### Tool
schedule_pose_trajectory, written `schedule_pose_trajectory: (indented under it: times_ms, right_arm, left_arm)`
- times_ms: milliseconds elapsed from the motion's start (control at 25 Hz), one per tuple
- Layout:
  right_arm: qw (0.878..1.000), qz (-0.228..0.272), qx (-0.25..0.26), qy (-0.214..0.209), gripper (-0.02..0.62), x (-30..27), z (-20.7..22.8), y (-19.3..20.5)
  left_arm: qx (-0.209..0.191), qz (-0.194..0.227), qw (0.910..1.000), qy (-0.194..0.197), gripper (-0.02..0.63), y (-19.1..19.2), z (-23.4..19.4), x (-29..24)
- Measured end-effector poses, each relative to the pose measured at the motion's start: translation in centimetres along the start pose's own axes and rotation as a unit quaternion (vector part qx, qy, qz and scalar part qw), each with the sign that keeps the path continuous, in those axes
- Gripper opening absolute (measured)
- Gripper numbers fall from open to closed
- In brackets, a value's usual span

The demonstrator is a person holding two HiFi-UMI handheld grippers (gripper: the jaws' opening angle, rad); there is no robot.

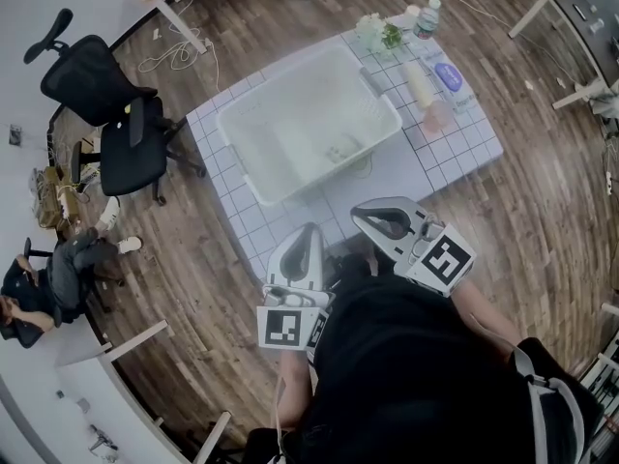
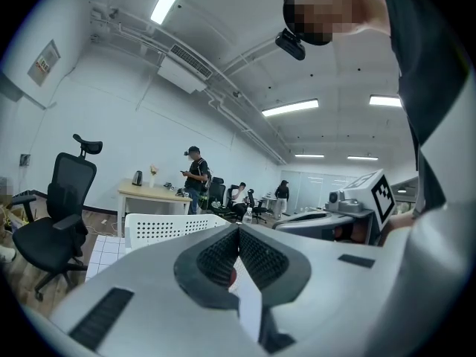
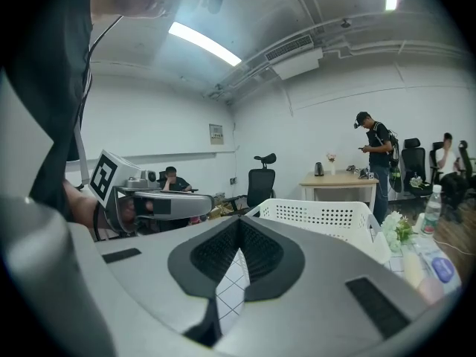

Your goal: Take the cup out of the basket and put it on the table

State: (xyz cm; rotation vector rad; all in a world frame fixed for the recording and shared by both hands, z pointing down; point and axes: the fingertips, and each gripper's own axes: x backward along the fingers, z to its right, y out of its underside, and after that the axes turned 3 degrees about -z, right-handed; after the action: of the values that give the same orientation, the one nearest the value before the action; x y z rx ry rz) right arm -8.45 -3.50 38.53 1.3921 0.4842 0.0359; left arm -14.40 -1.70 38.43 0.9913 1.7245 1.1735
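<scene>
The white basket (image 1: 253, 135) stands on the tiled table (image 1: 462, 147). A small clear object (image 1: 341, 150), probably the cup, lies inside near its right front corner. Both grippers hover close to my body at the table's near edge, short of the basket. My left gripper (image 1: 311, 230) is shut with nothing held, its pads meeting in the left gripper view (image 2: 239, 233). My right gripper (image 1: 364, 214) is also shut and empty (image 3: 239, 225). The basket's perforated wall (image 3: 320, 214) shows beyond the right jaws, and its rim (image 2: 167, 227) beyond the left jaws.
Right of the basket lie a flower bunch (image 1: 377, 32), a bottle (image 1: 426, 17), a pale tube (image 1: 419, 81), a blue item (image 1: 450, 75) and a pinkish item (image 1: 437, 116). An office chair (image 1: 121, 124) stands on the floor to the left. People stand by a desk (image 3: 338, 178) behind.
</scene>
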Motion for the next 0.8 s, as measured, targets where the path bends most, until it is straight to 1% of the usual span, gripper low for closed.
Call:
schedule_pose_trajectory:
  times_ms: [160,360,480,640,800]
  right_arm:
    - [1.000,-0.003,0.003,-0.008,0.014,-0.2,1.1,-0.4]
    - [0.999,-0.007,-0.004,-0.035,0.015,-0.6,2.0,-0.6]
    - [0.999,-0.014,-0.007,-0.034,0.015,-0.9,2.8,-0.3]
    - [0.998,-0.029,-0.013,-0.050,0.015,-1.3,3.0,0.3]
    - [0.998,-0.047,-0.005,-0.047,0.015,-1.9,3.8,0.7]
  left_arm:
    - [0.004,0.003,1.0000,-0.006,0.009,-0.5,0.3,-0.6]
    - [0.003,0.005,0.9999,-0.011,0.009,-0.7,0.4,-1.6]
    - [-0.002,0.002,0.9999,-0.011,0.009,-0.7,0.4,-2.2]
    - [-0.001,-0.004,0.9999,-0.014,0.009,-0.4,0.1,-2.6]
    - [0.001,-0.005,0.9999,-0.016,0.009,-0.5,0.0,-3.0]
